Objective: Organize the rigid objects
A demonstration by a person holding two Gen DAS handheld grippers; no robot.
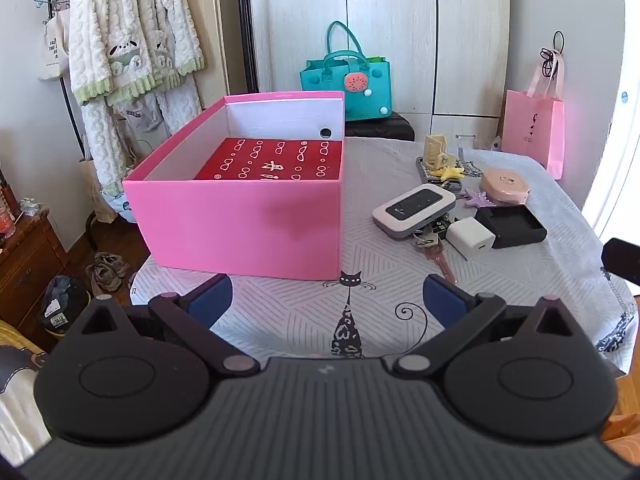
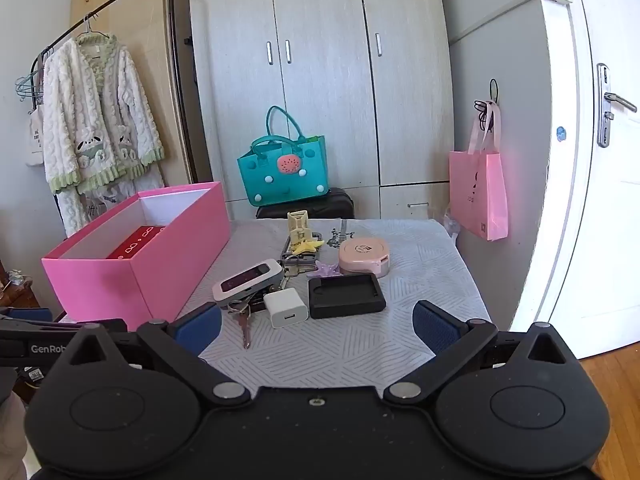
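Both tools [image 1: 327, 303] [image 2: 317, 327] spread; charger [image 2: 285, 307] just ahead.

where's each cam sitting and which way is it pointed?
Left wrist: behind the open left claw, low over the table's near edge, facing the pink box; the right claw's tip shows far right.
Right wrist: behind the open right claw, facing the white charger; the left claw shows lower left.
Shared: box, charger, teal bag.

Patterned box [image 1: 276, 160] inside open box [image 1: 240, 220], small items [image 1: 452, 208] right of it, on table [image 1: 520, 280]
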